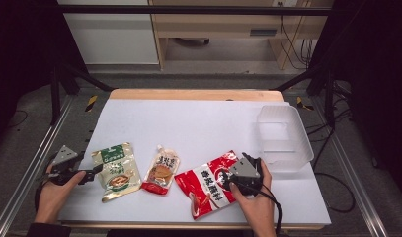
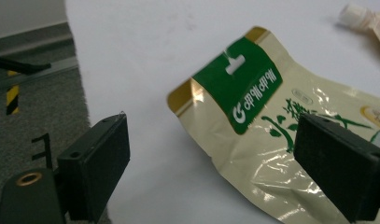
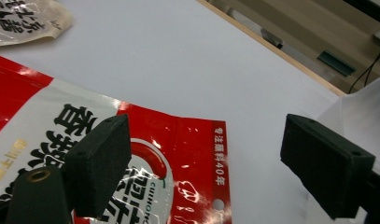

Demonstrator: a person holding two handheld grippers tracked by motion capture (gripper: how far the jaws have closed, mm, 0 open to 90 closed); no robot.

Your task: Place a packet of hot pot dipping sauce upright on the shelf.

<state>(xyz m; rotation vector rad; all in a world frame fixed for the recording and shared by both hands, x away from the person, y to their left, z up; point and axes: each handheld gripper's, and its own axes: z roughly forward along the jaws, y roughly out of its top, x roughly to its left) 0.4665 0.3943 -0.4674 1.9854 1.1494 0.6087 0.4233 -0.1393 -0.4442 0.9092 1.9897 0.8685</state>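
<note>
A glossy red pouch (image 1: 208,181) lies flat, near right. A cream, green-topped pouch (image 1: 116,171) lies flat, near left.

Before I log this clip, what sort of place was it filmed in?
Most likely a lab recording station, not a kitchen: a white-topped table framed by metal rails, dark curtains at the sides, cables on the grey floor, and staged items, three food pouches and a clear plastic bin.
</note>
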